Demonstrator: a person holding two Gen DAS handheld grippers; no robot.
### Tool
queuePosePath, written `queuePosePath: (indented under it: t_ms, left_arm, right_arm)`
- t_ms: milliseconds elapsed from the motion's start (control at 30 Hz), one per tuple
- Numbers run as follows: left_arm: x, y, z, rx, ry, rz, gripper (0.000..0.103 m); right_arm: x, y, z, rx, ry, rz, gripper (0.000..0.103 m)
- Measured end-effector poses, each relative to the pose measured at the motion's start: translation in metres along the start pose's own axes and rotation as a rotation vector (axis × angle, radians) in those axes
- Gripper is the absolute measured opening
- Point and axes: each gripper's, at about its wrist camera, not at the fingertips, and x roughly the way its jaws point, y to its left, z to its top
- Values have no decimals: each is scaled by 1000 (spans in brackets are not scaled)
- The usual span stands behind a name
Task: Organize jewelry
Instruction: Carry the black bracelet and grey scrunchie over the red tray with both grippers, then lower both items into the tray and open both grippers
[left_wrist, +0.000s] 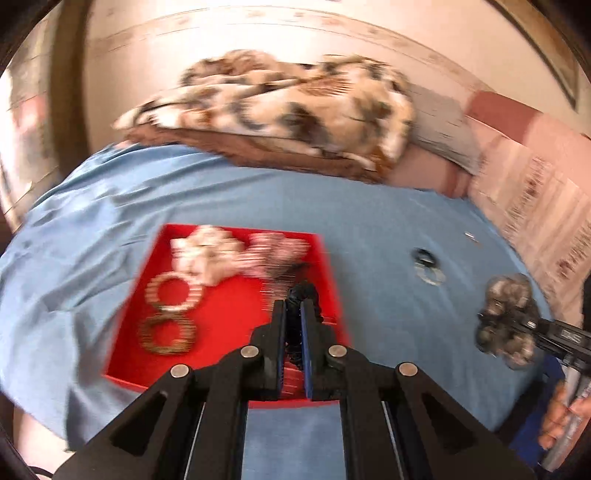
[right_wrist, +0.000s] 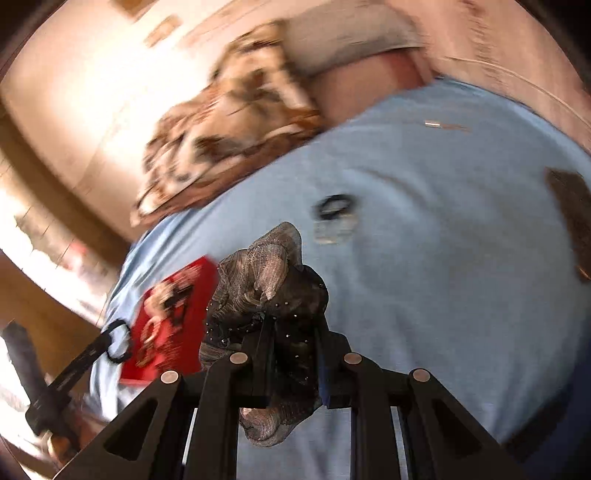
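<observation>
In the left wrist view my left gripper (left_wrist: 293, 311) is shut on a thin black hair tie (left_wrist: 304, 290) and hangs over the near right part of a red tray (left_wrist: 221, 306). The tray holds two beaded bangles (left_wrist: 173, 295), a white scrunchie (left_wrist: 207, 254) and a pink beaded piece (left_wrist: 275, 251). My right gripper (right_wrist: 293, 325) is shut on a grey and black studded scrunchie (right_wrist: 266, 280) above the blue sheet, to the right of the tray. A black ring and a clear bangle (right_wrist: 334, 218) lie loose on the sheet.
The blue sheet (left_wrist: 369, 229) covers a bed. A patterned blanket (left_wrist: 288, 103) and a grey pillow (left_wrist: 443, 125) lie at the far side. A small silver clip (left_wrist: 471, 236) rests on the sheet at the far right, and a dark brown object (right_wrist: 570, 218) lies at the right edge.
</observation>
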Motion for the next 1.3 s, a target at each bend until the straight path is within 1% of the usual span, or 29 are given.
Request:
queuePosePath:
  t_ms: [100, 200, 300, 333, 400, 433, 533, 600, 667, 767, 900, 933, 1033, 1100, 1133, 1167, 1200, 1233, 1267, 1300]
  left_arm:
    - [12, 36, 7, -64, 10, 51, 7]
    - [24, 65, 13, -118, 19, 65, 7]
    - [30, 88, 10, -163, 16, 63, 7]
    - [31, 91, 8, -177, 10, 57, 7]
    - [34, 108, 1, -231, -2, 0, 7]
    - [36, 111, -1, -244, 0, -16, 7]
    - [43, 126, -8, -289, 32, -88, 7]
    - [44, 130, -11, -306, 56, -115, 7]
    - [44, 130, -16, -314, 79, -127, 7]
    - [40, 128, -23, -301, 100, -169, 7]
    - [41, 122, -27, -277, 123, -201, 7]
    - [43, 121, -28, -272, 134, -200, 7]
    - [48, 122, -31, -268, 161, -203, 8]
    - [50, 124, -32, -274, 171, -209, 14]
    - [51, 125, -32, -277, 171, -207, 25]
    - [50, 127, -33, -281, 167, -206, 33]
    - [49, 129, -32, -289, 156, -207, 48]
    - [47, 130, -32, -297, 143, -211, 55]
    - [44, 132, -32, -306, 126, -222, 55]
    - [41, 134, -32, -311, 108, -243, 57]
  right_arm:
    - [23, 37, 2, -62, 66, 48, 19]
    - [41, 68, 1, -93, 116, 97, 19]
    - [61, 101, -3, -138, 168, 139, 20]
    - [69, 112, -6, -153, 189, 151, 20]
    - [87, 133, -11, -182, 229, 166, 20]
    - [96, 144, -13, -202, 246, 168, 20]
    - [121, 174, -21, -274, 274, 149, 20]
    - [137, 190, -22, -311, 274, 131, 20]
    - [153, 202, -16, -335, 266, 108, 20]
    - [175, 217, -8, -354, 264, 81, 20]
    - [200, 233, -9, -401, 281, 36, 20]
    - [210, 236, -12, -421, 289, 14, 20]
    - [230, 239, -19, -434, 323, -18, 20]
    - [237, 238, -23, -434, 336, -33, 24]
    - [239, 238, -24, -434, 341, -38, 26]
    - [241, 237, -25, -432, 345, -40, 28]
    - [241, 236, -25, -428, 345, -41, 29]
    - [241, 236, -25, -427, 346, -42, 31]
    - [240, 235, -25, -424, 347, -37, 40]
    - [238, 236, -24, -422, 344, -31, 45]
